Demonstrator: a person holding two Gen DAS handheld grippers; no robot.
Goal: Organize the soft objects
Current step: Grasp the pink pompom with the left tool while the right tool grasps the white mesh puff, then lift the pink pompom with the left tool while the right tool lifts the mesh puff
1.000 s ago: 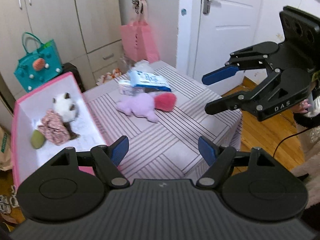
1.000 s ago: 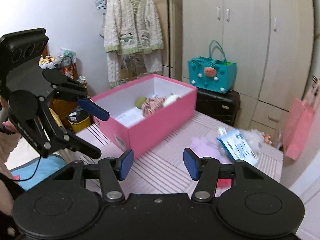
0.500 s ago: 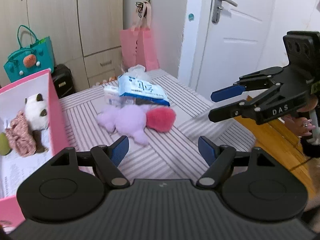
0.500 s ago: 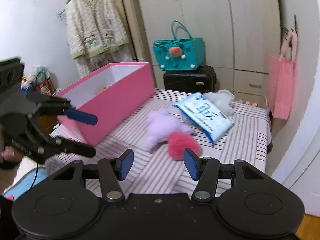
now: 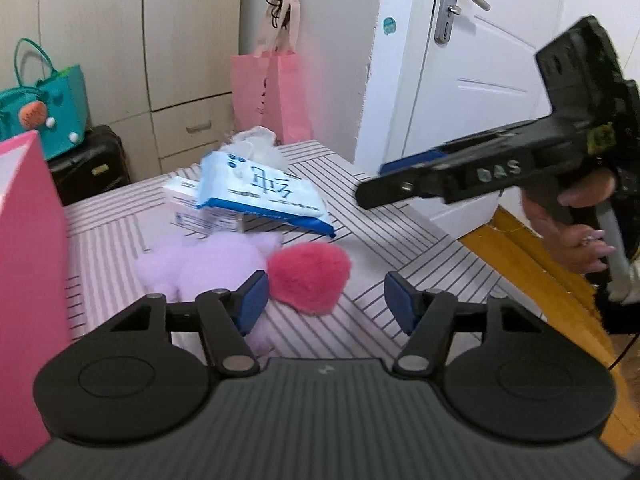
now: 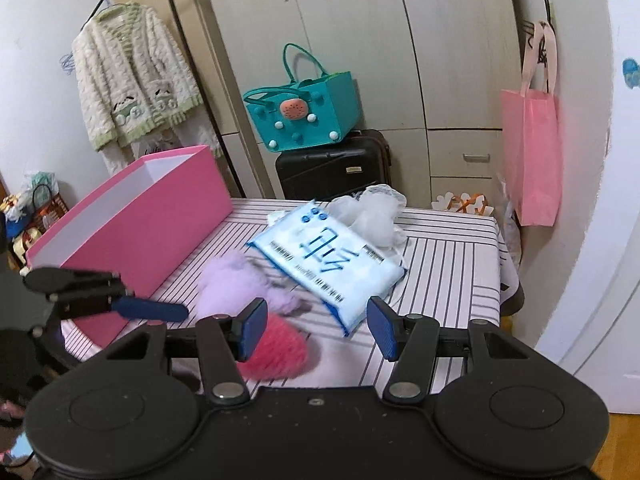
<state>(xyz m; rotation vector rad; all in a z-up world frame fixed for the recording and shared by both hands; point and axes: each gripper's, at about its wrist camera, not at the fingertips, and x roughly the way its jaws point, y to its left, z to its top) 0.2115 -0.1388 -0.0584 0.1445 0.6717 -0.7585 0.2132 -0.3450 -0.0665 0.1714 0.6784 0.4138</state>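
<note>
Fingers on my left gripper [image 5: 324, 300] stand wide apart and hold nothing; fingers on my right gripper [image 6: 316, 330] are likewise spread wide and empty. Both hang above the striped cloth-covered counter [image 5: 400, 248], near its front edge.

Procedure, working left to right:

1. Receiving container. The pink rectangular cardboard box [image 6: 132, 224] sits at the left of the counter, top open. I judge it to be the destination for the loose soft items.
2. First target. The lilac fluffy plush toy [image 5: 200, 260] lies just right of the box, touching the hot-pink fuzzy pom-pom [image 5: 308, 276] on its right side. Whether the two are one piece I cannot tell. The pom-pom lies between my left fingers in the left wrist view, so I judge it the nearest pick.
3. Approach. Lower until the fingers straddle the pile, then close on the bulk, not on stray fur. Plush compresses, so close fully before lifting.
4. Hazard. The blue-and-white plastic tissue pack [image 6: 328, 256] lies behind the toy, resting partly on other items. Keep clear of it.
5. Farthest back, right of centre, lies a white crumpled mesh bundle [image 6: 376, 208].
</note>
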